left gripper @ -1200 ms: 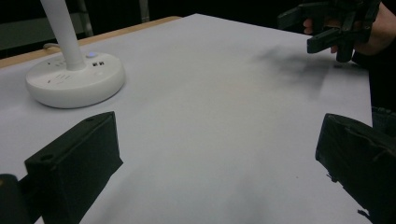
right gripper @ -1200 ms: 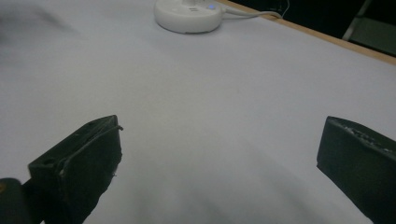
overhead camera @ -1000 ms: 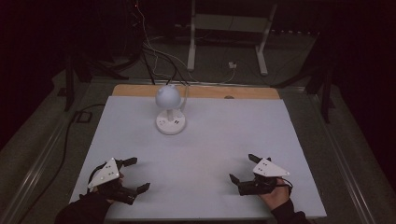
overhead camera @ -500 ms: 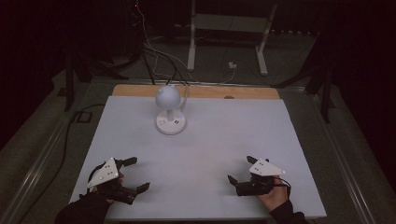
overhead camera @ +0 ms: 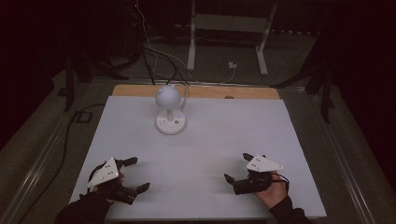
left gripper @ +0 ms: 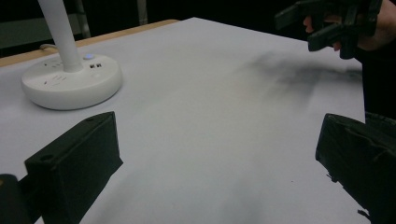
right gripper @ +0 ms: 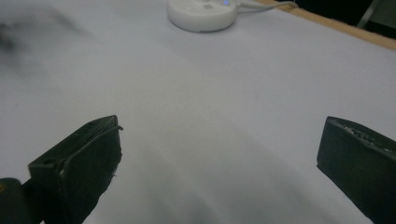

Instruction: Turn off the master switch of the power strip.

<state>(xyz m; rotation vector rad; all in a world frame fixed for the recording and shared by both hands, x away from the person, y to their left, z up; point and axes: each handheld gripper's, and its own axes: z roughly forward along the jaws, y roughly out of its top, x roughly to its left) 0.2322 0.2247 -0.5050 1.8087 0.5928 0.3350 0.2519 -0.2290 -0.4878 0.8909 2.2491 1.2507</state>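
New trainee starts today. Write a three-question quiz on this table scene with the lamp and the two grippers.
1. True or false: the left gripper is shut on the white desk lamp with a round base and globe head.
2. Which gripper is nearer the lamp's side of the white tabletop? A left, B right.
3. Fill in: the jaws of the right gripper stand ___.

Key: 1 false, it is open and apart from the lamp; 2 A; 3 open.
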